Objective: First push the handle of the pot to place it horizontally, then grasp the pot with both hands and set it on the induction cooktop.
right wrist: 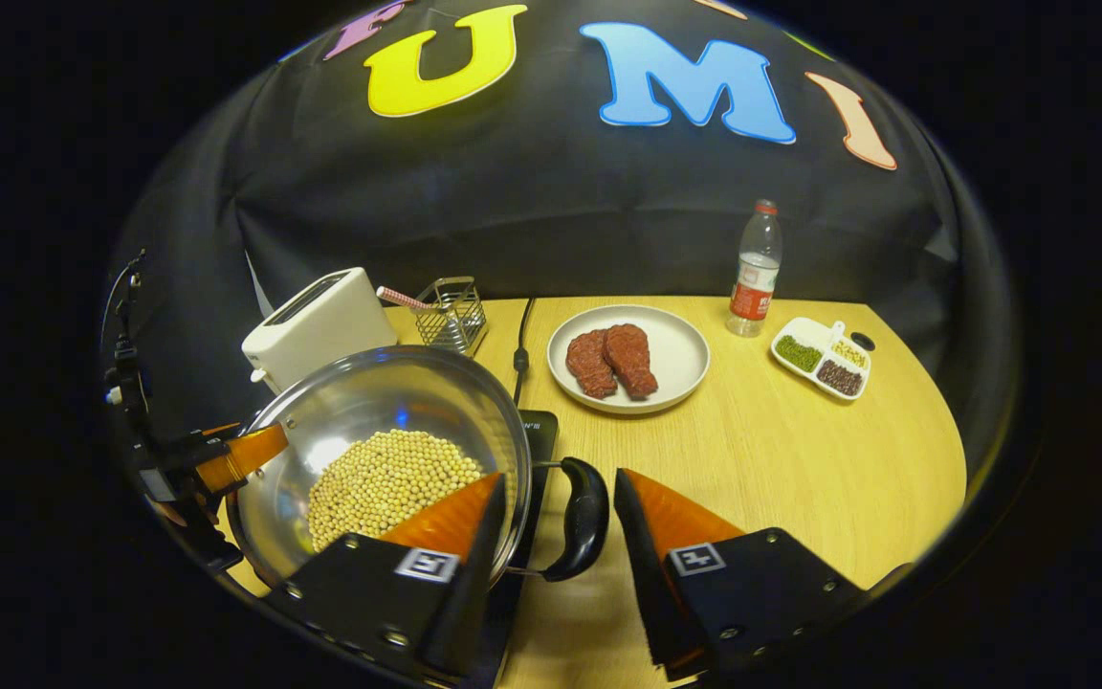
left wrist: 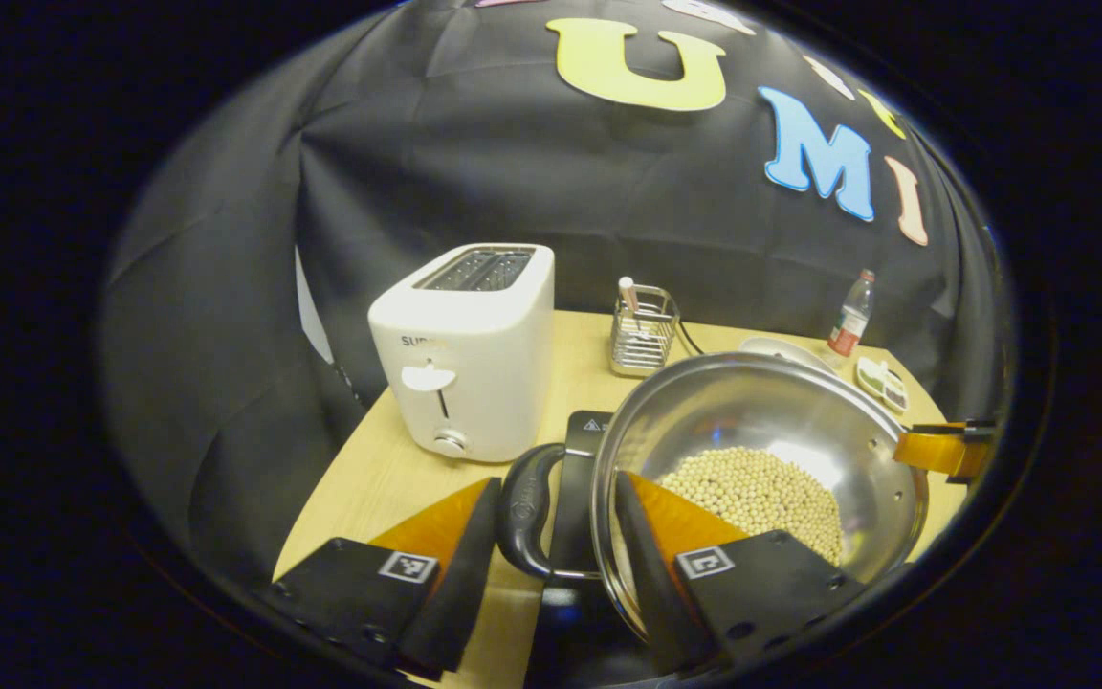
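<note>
Flanking one pot (left wrist: 761,450), two grippers (left wrist: 556,574) (right wrist: 551,565) straddle its two handles (left wrist: 524,507) (right wrist: 582,517).

My left gripper (left wrist: 556,565) carries two wedge-shaped fingers on flat black plates, each plate bearing a small square black-and-white marker and dark round screws. My right gripper (right wrist: 551,565) has the same plates, markers and screws.

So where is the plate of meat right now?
In the right gripper view, the plate of meat sits toward the back of the table, between the water bottle and the wire utensil holder, beyond the pot.
</note>
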The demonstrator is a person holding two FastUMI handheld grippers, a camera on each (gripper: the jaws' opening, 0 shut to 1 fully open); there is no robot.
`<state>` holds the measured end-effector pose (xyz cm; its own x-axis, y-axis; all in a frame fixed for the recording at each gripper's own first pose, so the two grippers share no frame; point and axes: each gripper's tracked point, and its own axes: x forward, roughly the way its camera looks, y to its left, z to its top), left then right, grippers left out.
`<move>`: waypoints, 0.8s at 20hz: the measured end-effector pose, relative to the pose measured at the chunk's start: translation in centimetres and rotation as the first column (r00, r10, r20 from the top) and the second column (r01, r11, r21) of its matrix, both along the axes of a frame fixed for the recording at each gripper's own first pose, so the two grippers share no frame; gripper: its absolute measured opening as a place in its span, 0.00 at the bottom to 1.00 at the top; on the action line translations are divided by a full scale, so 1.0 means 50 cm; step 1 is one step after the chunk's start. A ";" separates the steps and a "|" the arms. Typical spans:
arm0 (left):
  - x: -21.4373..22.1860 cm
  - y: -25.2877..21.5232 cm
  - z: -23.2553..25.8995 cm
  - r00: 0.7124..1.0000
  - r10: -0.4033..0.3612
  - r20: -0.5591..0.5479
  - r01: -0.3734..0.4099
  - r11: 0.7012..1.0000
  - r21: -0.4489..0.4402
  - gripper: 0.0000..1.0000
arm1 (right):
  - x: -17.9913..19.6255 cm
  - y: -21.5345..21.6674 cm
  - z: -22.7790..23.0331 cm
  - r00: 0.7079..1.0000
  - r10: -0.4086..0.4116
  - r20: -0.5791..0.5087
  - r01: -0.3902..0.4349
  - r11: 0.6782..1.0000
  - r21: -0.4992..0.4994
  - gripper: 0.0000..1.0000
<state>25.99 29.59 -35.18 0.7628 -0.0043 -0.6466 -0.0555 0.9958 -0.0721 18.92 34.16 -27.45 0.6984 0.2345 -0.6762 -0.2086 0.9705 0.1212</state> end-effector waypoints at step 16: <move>-0.045 -0.143 0.282 0.955 0.038 0.293 -0.045 0.999 0.016 0.99 | -0.070 -0.221 0.199 0.966 -0.053 0.252 0.046 0.998 0.034 0.97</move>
